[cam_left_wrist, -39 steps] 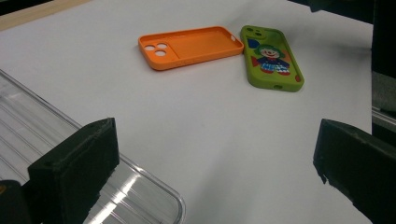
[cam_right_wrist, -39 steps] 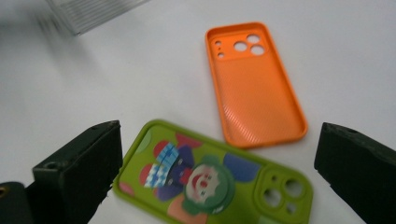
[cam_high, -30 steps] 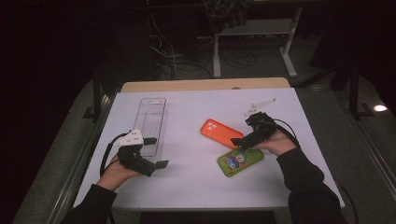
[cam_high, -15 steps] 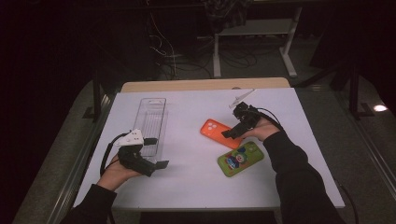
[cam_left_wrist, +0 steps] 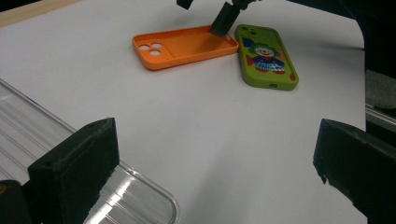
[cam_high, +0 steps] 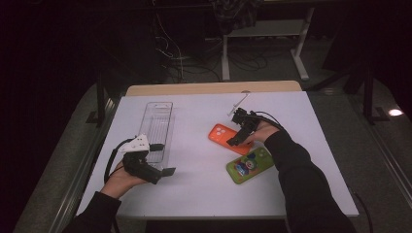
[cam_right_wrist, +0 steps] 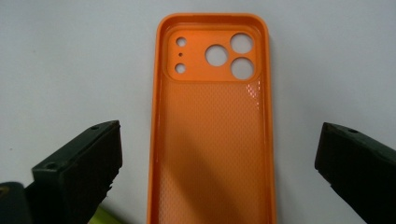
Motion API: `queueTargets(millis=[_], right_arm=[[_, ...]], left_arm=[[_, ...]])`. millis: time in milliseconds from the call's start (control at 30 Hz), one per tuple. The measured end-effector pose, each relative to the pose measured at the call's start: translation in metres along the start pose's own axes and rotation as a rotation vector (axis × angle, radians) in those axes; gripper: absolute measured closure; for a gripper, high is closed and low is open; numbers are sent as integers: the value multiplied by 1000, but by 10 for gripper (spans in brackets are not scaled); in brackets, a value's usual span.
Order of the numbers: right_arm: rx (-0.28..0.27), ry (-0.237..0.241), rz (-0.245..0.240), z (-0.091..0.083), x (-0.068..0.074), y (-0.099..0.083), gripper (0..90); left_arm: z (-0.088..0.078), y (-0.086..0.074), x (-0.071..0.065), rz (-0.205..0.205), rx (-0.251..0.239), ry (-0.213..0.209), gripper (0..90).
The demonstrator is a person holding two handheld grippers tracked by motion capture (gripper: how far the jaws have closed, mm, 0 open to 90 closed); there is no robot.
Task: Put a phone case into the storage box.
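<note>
Here the right tool (cam_high: 236, 138), jaws apart, hovers over the orange phone case (cam_right_wrist: 211, 140) mid-desk; best lower squarely and close across its long edges. Left tool (cam_high: 158, 170) rests open.

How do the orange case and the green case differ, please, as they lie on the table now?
The orange case lies hollow side up, plain inside with its camera holes showing; the green case lies back up and shows a cartoon clown. The right gripper hovers open over the orange case, while the green case lies nearer the person, beside that hand. Both are phone cases lying flat on the white table, close together.
</note>
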State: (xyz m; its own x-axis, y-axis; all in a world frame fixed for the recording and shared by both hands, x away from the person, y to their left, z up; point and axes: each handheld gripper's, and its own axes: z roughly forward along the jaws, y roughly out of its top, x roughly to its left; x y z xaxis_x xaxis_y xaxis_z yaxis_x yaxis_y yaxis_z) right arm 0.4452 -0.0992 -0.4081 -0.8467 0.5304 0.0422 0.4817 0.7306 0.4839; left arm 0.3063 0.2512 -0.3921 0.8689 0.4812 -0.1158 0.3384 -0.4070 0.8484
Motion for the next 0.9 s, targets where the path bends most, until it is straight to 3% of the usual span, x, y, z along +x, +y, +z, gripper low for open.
queueTargets(millis=[200, 533, 900], right_arm=[[32, 13, -6, 15, 0, 1, 0], [34, 31, 1, 27, -2, 1, 29], [59, 6, -32, 34, 2, 1, 95]], left_arm=[[0, 0, -1, -7, -2, 1, 0], [0, 0, -1, -4, 4, -1, 0], [0, -1, -1, -3, 1, -1, 0]])
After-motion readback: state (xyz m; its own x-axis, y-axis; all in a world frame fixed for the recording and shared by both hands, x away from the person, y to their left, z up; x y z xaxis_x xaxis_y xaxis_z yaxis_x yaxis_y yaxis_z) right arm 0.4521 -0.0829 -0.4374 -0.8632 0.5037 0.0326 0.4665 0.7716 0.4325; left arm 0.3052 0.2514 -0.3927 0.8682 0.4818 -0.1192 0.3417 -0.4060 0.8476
